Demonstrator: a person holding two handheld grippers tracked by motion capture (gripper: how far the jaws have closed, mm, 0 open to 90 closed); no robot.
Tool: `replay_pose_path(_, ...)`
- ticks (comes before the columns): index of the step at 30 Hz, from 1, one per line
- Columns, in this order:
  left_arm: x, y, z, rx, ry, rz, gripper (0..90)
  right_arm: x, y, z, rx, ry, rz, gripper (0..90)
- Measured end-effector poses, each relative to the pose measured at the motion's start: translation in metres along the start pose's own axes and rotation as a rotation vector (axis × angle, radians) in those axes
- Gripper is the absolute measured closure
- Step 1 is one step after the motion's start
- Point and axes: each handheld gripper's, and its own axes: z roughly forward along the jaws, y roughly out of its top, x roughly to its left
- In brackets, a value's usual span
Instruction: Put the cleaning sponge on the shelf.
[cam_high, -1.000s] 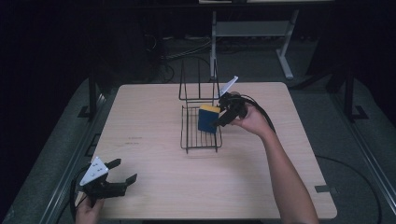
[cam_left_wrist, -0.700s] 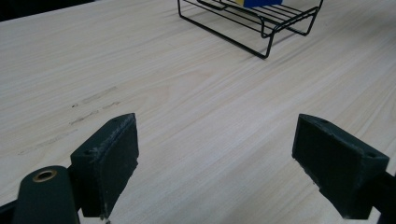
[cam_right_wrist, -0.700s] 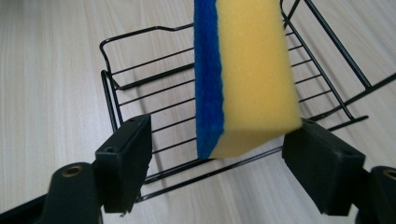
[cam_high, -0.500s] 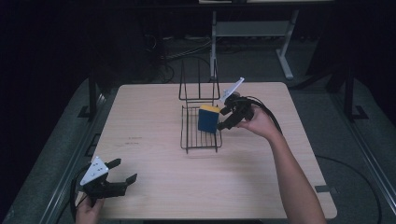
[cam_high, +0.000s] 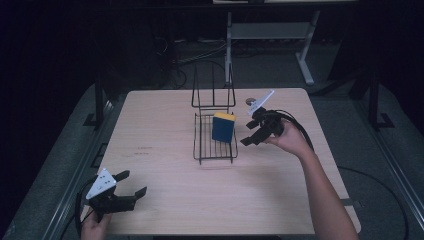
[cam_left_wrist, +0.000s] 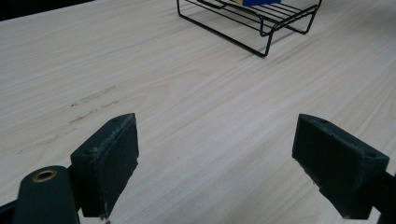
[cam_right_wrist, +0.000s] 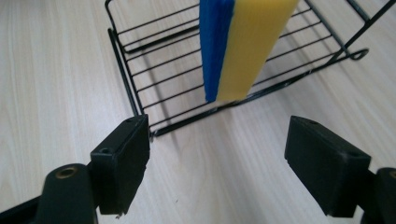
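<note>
A blue and yellow sponge (cam_high: 223, 128) (cam_right_wrist: 238, 46) stands on edge in a flat black wire rack (cam_high: 215, 150) (cam_right_wrist: 140, 70) at the table's middle. Just right of the rack, my right gripper (cam_high: 252, 132) (cam_right_wrist: 217, 163) points at the sponge from a short way off. Its jaws have just been opening and now stand wide, with only bare table between them. My left gripper (cam_high: 133, 182) (cam_left_wrist: 215, 163) rests near the front left corner, open, nothing between its pads. The rack's near end (cam_left_wrist: 261, 28) lies well ahead of it.
An upright wire frame (cam_high: 212, 92) rises at the rack's far end. A small round disc (cam_high: 250, 101) lies on the wooden table (cam_high: 165, 210) behind my right gripper. A white desk frame (cam_high: 270, 32) and cables stand on the floor beyond.
My right gripper has drawn back to the right, away from the sponge it was against, and its jaws have spread. The sponge stays standing in the rack. My left gripper has kept still.
</note>
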Motion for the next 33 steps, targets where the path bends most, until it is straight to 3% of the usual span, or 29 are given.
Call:
replay_pose_path(9,-0.001,0.0,-0.001,-0.001,0.002,0.005,14.1,0.005,-0.019,-0.002,0.014,-0.001,0.019,21.7)
replay_pose_path(24,-0.002,0.001,-0.001,0.0,0.001,0.007,14.1,0.013,-0.028,-0.013,0.003,-0.004,0.028,20.9)
replay_pose_path(33,-0.002,0.001,0.0,0.0,0.0,0.008,14.1,0.014,-0.038,-0.01,0.008,0.002,0.044,20.9)
